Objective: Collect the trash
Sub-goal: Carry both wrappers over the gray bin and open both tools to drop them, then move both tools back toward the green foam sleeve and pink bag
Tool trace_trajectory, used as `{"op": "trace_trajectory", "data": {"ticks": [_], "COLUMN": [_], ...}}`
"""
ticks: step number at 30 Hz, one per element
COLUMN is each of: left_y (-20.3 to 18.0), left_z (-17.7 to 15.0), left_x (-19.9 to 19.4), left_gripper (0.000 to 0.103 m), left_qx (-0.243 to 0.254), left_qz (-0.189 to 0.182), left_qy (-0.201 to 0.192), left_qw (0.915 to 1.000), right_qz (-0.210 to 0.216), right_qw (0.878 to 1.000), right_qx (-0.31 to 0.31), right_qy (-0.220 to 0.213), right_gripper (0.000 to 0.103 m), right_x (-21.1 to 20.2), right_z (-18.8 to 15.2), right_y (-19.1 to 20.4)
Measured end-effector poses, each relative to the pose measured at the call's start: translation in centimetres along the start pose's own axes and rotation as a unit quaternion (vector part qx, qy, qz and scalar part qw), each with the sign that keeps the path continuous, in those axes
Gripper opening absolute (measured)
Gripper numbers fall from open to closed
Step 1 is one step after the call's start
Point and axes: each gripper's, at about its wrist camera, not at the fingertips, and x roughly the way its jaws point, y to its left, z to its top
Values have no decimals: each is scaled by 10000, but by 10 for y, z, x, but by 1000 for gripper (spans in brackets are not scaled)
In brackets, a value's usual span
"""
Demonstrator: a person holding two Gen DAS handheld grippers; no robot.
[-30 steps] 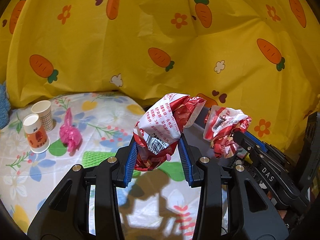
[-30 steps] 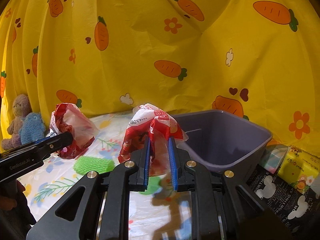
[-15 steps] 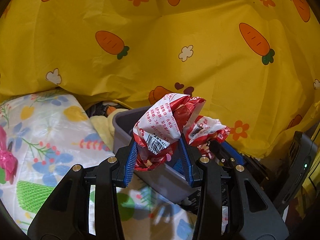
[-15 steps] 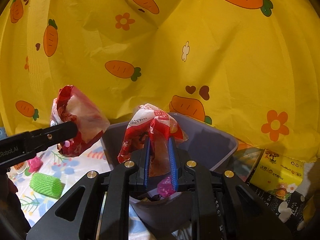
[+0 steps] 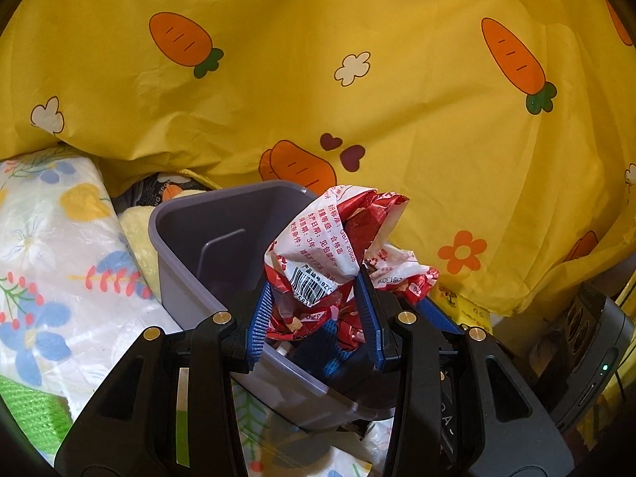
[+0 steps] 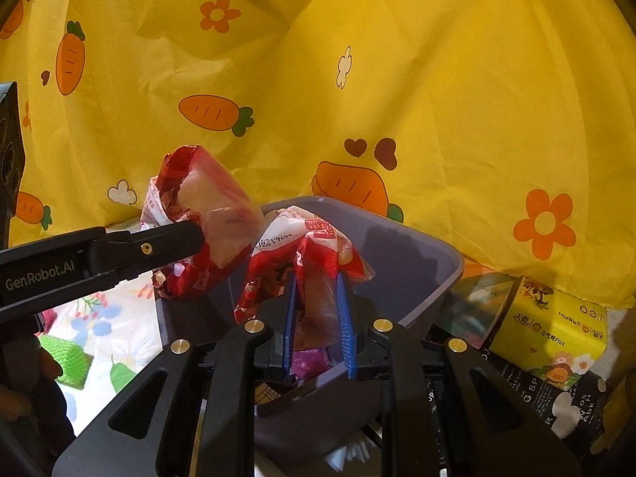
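Observation:
A grey plastic bin (image 5: 187, 246) stands beside the floral-covered table. Over its near corner my left gripper (image 5: 314, 292) is shut on a crumpled red-and-white wrapper (image 5: 318, 246) with a barcode. My right gripper (image 6: 317, 284) hangs above the bin's (image 6: 417, 246) opening with a second red-and-white wrapper (image 6: 306, 238) between its blue pads; its jaws are opening, the pads still touching the wrapper. That second wrapper (image 5: 401, 274) shows just right of the first in the left wrist view. Pink trash (image 6: 310, 361) lies inside the bin.
A yellow carrot-print cloth (image 5: 357, 79) hangs close behind the bin. The floral table cover (image 5: 47, 258) lies to the left with a green scrubber (image 6: 67, 357) on it. A yellow tissue pack (image 6: 552, 318) and a black printed bag (image 6: 536, 397) sit right of the bin.
Both grippers swung right from above the table to over the grey bin and sank a little, each carrying its wrapper. The paper cups and pink scrap left the view.

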Motion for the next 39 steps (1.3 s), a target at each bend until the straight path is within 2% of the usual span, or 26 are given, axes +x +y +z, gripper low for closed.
{"op": "trace_trajectory", "data": {"ticks": [2,4,6,7,9,11,12,13,16,18,20,23,31,35,39], "left_y": [4,5,6,7,9,12,13,14,19,22,26,33,46,61,85], "left_z": [0,-1,-2,-2,-3,-3,-4,-5,-9,-13,-16,-21,-35,-50,-67], "left_x": [2,1,-2,-5,-11,-18,-22,-25,-37,-44,-51,-60,-94,-120,-151], "left_gripper": [41,48,66,70,84,90,92,93,95,95,95,95,95,95,95], "left_qx": [-109,-126,-137,-160,-221,-242,-232,-216,-140,-102,-125,-192,-229,-244,-364], "left_qz": [-98,-96,-87,-69,0,148,260,358,651,809,901,972,1346,1773,2301], "left_qy": [9,-15,-89,-141,-252,-355,-384,-407,-495,-522,-543,-542,-626,-646,-699], "left_qw": [9999,9999,9998,9997,9994,9990,9987,9983,9966,9953,9944,9936,9887,9817,9700], "right_qz": [15,7,-12,-16,-38,-46,-50,-43,-53,-50,-52,-72,-42,187,582], "right_qw": [10000,10000,10000,10000,10000,10000,10000,10000,10000,10000,10000,9999,9996,9994,9979], "right_qx": [11,-9,-7,5,20,36,41,40,50,38,52,60,68,-35,-224], "right_qy": [10,12,20,22,27,18,13,18,-5,-11,-26,-70,-273,-294,-155], "right_gripper": [24,28,30,32,36,46,47,47,59,62,68,69,80,83,88], "right_x": [2,2,2,3,3,3,2,2,1,0,-2,-5,-25,-34,-36], "right_z": [0,-1,-1,-1,-1,-2,-2,-3,-4,-5,-6,-6,-6,-9,-17], "right_y": [-2,-2,-3,-4,-5,-6,-6,-6,-4,-2,-1,0,11,30,60]}}
